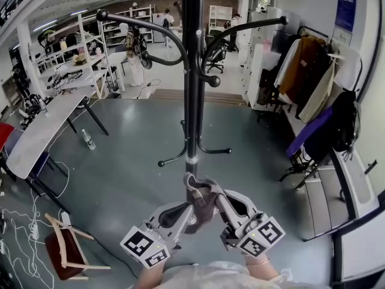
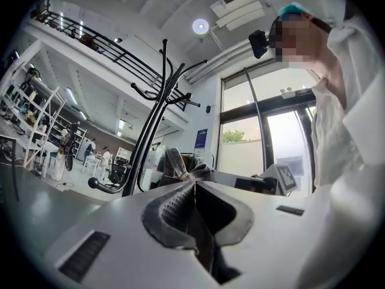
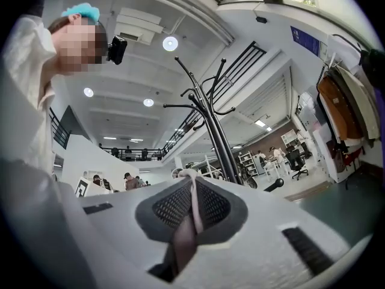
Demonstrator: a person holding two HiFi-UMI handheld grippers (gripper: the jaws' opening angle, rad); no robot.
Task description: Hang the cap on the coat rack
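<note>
1. Head view: the cap (image 1: 201,198) is up in the air, bunched between the two grippers and sitting just on the near side of the coat rack (image 1: 192,101) pole. It's low down by the pole's bottom stretch, nowhere near the floor's (image 1: 120,173) edges.
2. The left gripper (image 1: 187,208) is clenched on one side of the cap's fabric. You can see the cloth pinched right in its jaws in the left gripper view (image 2: 194,184).
3. Same deal for the right gripper (image 1: 218,202): it's clamped onto the other side, with a strip of fabric squeezed between its pads (image 3: 193,185).
4. Both come in at an angle, so the cap hangs pretty much centred on the pole and neither hand looks closer.
5. The bit that matters: the upper hooks (image 1: 141,29) are well above and a little ahead of the cap. From both gripper views the hooks (image 3: 198,104) tower over the jaws. So I'd guess the next move is mostly a lift, then a small push forward onto one hook.
</note>
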